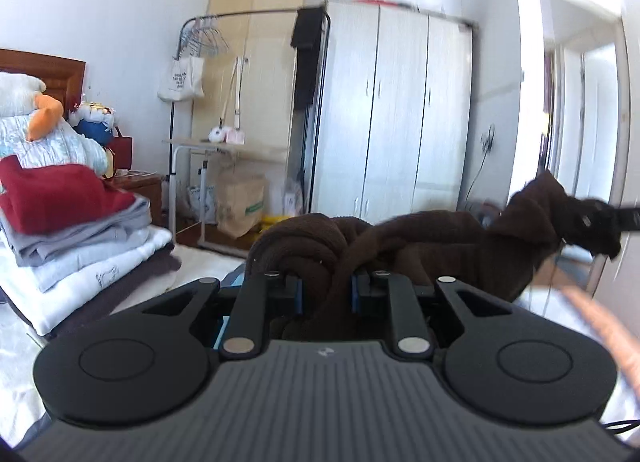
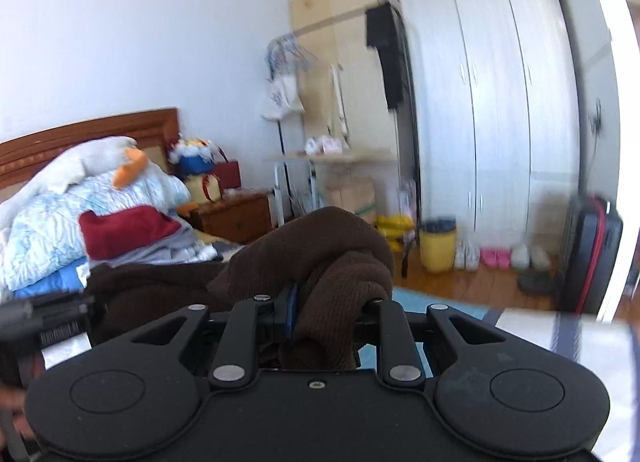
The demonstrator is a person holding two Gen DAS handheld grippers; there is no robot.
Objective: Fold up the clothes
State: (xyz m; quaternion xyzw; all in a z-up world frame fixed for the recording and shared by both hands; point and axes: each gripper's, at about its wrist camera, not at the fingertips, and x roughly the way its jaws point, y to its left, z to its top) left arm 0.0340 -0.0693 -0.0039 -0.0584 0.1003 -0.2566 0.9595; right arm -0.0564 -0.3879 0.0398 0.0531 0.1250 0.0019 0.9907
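I am standing in a bedroom, facing a white wardrobe [image 1: 394, 110] with bare wooden floor [image 2: 472, 282] before it. A stack of folded clothes [image 1: 76, 230] is sitting on the bed [image 1: 24, 342] at left. A brown sweater [image 1: 424, 238] is hanging stretched between my left hand-held gripper [image 1: 326, 288] and right hand-held gripper [image 2: 330, 308], both clamping bunched knit.
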